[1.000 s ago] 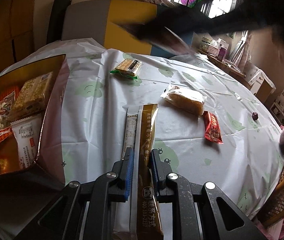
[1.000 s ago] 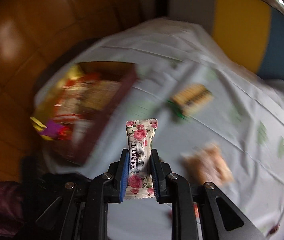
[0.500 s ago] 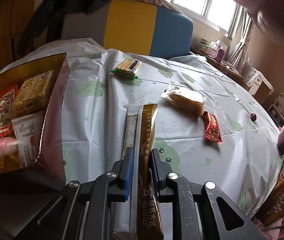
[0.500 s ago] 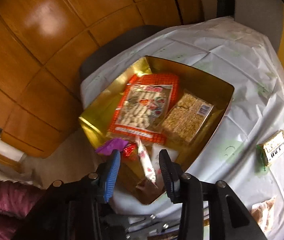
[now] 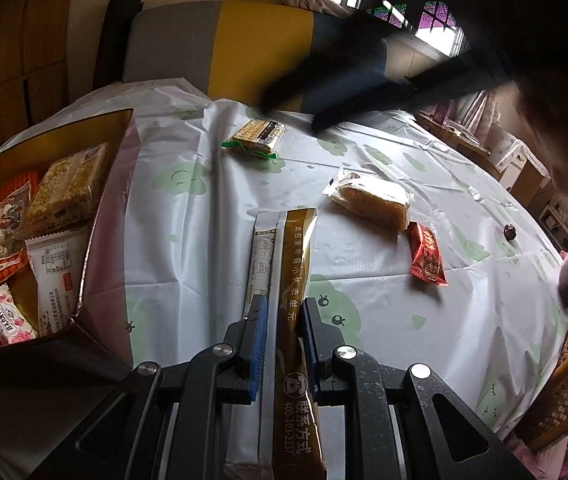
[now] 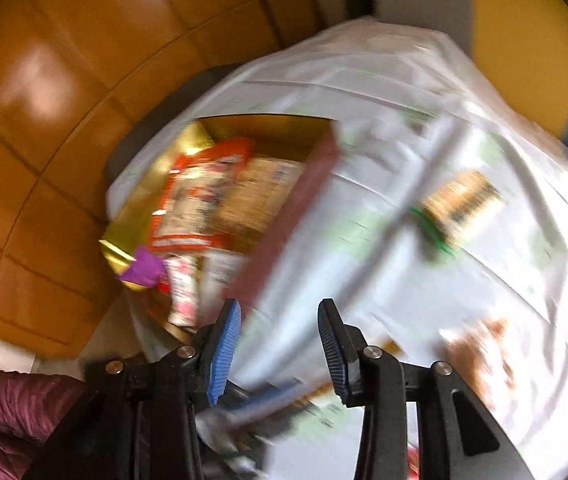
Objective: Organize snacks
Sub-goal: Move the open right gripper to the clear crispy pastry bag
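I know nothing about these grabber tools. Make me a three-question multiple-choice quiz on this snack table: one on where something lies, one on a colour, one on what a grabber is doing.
1. Where does the rose-patterned candy lie?
A. in the gold box
B. on the tablecloth
C. between the right grabber's fingers

2. What colour is the small packet beside the clear-wrapped cake?
A. blue
B. red
C. green

3. What is the left gripper doing?
A. standing open and empty
B. clamping a long gold stick packet
C. pressing on the cake

Answers:
1 A, it lies at the near corner of the gold box with the other snacks.
2 B, its wrapper is bright red.
3 B, the blue pads pinch the gold stick packet; the right gripper stands open with nothing in it.
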A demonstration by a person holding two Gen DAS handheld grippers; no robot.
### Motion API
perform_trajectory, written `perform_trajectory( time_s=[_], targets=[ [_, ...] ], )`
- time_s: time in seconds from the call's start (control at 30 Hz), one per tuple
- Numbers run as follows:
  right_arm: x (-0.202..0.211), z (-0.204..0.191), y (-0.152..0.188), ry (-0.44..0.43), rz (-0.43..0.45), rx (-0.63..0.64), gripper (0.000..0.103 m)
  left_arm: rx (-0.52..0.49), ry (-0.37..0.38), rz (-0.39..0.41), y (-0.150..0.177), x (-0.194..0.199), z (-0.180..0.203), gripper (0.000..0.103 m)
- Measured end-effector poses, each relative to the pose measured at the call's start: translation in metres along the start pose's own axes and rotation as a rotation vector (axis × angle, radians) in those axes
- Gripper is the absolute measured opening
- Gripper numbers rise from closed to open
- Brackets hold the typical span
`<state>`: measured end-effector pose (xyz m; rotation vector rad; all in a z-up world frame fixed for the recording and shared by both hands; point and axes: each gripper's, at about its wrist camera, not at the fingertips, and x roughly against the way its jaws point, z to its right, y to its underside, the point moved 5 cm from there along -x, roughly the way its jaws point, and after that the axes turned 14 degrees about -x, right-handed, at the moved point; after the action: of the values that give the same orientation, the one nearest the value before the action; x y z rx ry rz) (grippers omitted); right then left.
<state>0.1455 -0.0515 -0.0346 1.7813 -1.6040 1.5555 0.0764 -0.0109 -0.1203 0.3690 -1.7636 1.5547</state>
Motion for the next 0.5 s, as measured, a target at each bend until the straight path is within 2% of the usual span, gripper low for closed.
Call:
perform_trajectory(
  time_s=[0.3, 0.4, 0.5],
  targets=[
    [0.035, 0.138, 0.040, 0.195, 0.049, -0.266, 0.041, -0.017, -0.018, -0.009, -0.002, -0.002, 0.002, 0.018],
    [0.037, 0.164, 0.054, 0.177, 0.028, -0.356, 0.041, -0.020, -0.024, -0.012, -0.002, -0.002, 0.003, 0.018],
    [0.029, 0.165, 0.067, 0.129, -0.003, -0.387, 0.041, -0.028, -0.031, -0.014, -0.002, -0.002, 0.004, 0.018]
  ],
)
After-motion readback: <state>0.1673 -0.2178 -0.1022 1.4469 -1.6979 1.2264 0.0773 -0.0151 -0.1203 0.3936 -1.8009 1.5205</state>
